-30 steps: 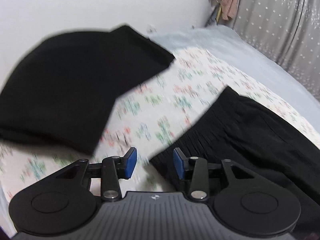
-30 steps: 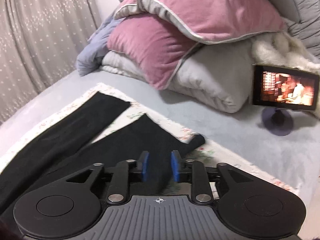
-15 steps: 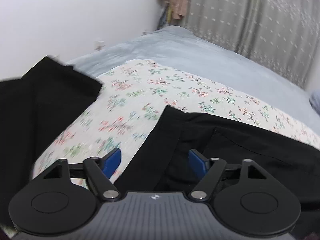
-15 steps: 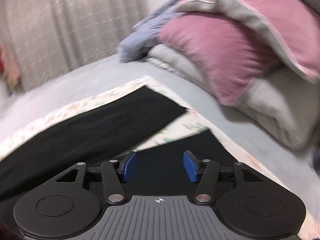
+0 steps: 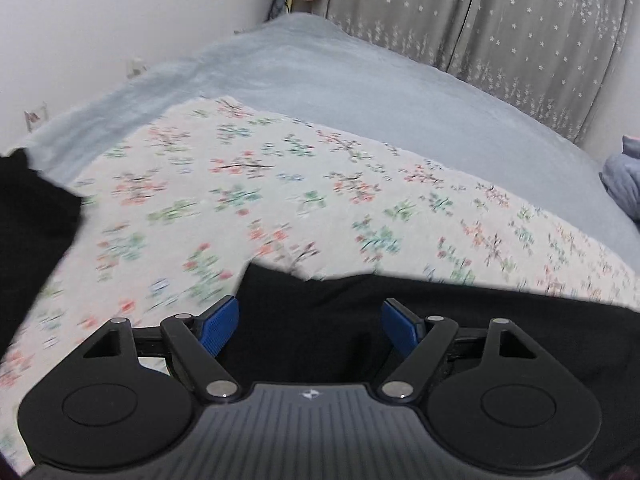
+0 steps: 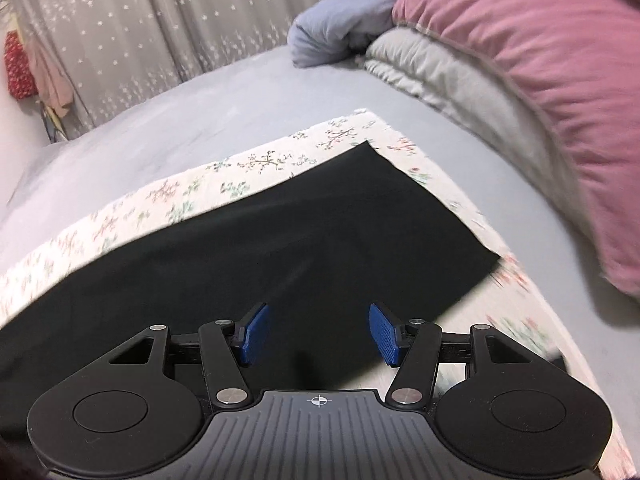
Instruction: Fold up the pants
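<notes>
Black pants lie flat on a floral cloth on the bed. In the left wrist view their waist end (image 5: 460,312) runs across the lower right, and my left gripper (image 5: 310,326) is open just above its corner, holding nothing. In the right wrist view a pant leg (image 6: 280,248) stretches from lower left to its hem at the upper right, and my right gripper (image 6: 318,334) is open above the leg near the hem, holding nothing.
The floral cloth (image 5: 280,200) lies on a grey-blue bed sheet (image 5: 340,80). Another black garment (image 5: 28,232) lies at the left edge. Pink and grey pillows (image 6: 540,80) and a blue blanket (image 6: 332,32) are stacked at the right. Grey curtains (image 6: 140,20) hang behind.
Both grippers have opened wide. The left one swung right, away from the other black garment, to the waist end. The right one swung left from the pillows and tablet to the leg hem.
</notes>
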A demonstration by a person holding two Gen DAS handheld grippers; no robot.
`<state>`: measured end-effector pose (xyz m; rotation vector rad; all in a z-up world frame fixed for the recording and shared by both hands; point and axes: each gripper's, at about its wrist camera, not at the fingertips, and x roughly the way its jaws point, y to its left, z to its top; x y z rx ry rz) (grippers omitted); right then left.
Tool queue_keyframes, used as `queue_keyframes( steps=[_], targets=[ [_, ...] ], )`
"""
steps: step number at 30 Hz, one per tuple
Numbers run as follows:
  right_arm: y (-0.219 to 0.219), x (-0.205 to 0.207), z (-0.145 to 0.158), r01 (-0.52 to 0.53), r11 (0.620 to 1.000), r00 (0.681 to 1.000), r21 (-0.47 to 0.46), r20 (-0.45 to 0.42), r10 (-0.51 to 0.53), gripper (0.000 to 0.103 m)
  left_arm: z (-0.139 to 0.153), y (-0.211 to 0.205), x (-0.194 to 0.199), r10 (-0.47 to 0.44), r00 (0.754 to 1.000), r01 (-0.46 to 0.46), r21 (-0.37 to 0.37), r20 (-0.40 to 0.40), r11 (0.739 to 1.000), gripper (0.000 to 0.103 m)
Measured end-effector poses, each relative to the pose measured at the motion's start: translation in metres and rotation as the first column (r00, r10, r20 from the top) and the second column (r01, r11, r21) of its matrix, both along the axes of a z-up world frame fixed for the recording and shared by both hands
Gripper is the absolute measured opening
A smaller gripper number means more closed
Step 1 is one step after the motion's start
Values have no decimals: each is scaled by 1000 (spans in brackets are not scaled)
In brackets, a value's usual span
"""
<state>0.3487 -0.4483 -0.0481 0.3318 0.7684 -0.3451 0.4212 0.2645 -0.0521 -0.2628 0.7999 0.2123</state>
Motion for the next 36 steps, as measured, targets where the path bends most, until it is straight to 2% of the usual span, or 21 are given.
queue_keyframes(
  steps=[2, 5, 7, 9, 13, 16, 18, 20, 22, 23, 24, 25, 26, 27, 28, 30, 32, 36],
  targets=[
    [-9, 27, 0, 12, 1000, 1000, 0, -10, -12, 55, -3, -5, 20, 1, 1000, -1, 20, -22, 1000, 84],
    [-25, 61, 0, 51, 999, 999, 6, -5, -51, 55, -8, -17, 44, -25, 998, 32, 134, -57, 990, 84],
    [-35, 85, -4, 64, 998, 997, -1, -32, -64, 55, -16, -21, 56, -51, 993, 69, 178, -103, 982, 86],
    [-45, 106, -10, 93, 996, 994, -3, -54, -93, 55, -26, -23, 68, -32, 984, 68, 210, -173, 975, 91],
    [-58, 144, -22, 196, 976, 979, 89, -64, -191, 55, -28, -20, 79, 4, 981, 25, 151, -193, 988, 94],
    [-58, 176, -27, 225, 972, 972, 68, -82, -220, 55, -35, -24, 90, 12, 976, 30, 192, -215, 981, 96],
    [-60, 190, -33, 261, 964, 961, 55, -104, -255, 57, -37, -18, 91, 42, 979, -10, 159, -198, 987, 95],
    [-65, 199, -37, 289, 955, 955, 65, -94, -283, 58, -37, -17, 90, 60, 982, -33, 148, -177, 988, 89],
    [-70, 203, -40, 331, 940, 942, 84, -95, -323, 58, -35, -23, 90, 45, 986, -18, 165, -161, 986, 66],
    [-70, 206, -41, 342, 936, 937, 77, -99, -334, 57, -34, -26, 90, 33, 987, -6, 168, -157, 986, 57],
    [-70, 209, -41, 353, 934, 933, 62, -103, -346, 54, -33, -30, 92, 22, 987, 6, 174, -157, 985, 39],
    [-69, 213, -42, 358, 933, 930, 40, -107, -352, 45, -32, -32, 94, 20, 987, 10, 182, -161, 983, 20],
    [-66, 216, -43, 363, 932, 927, 12, -110, -360, 39, -32, -34, 96, 25, 986, 7, 187, -165, 982, 10],
    [-64, 217, -45, 364, 931, 925, -14, -111, -364, 19, -33, -35, 97, 32, 985, 2, 197, -169, 980, 1],
    [-64, 216, -47, 358, 934, 928, -20, -107, -358, 3, -34, -36, 97, 24, 985, 12, 206, -169, 979, 1],
    [-66, 210, -48, 354, 935, 932, 14, -91, -351, 0, -34, -37, 94, -12, 986, 51, 229, -168, 972, 1],
    [-68, 200, -45, 352, 935, 936, 43, -52, -349, 0, -31, -32, 89, -31, 987, 65, 214, -156, 975, 1],
    [-69, 183, -42, 348, 936, 937, 45, 8, -349, 0, -27, -13, 81, -18, 991, 41, 180, -132, 983, 1]
  ],
)
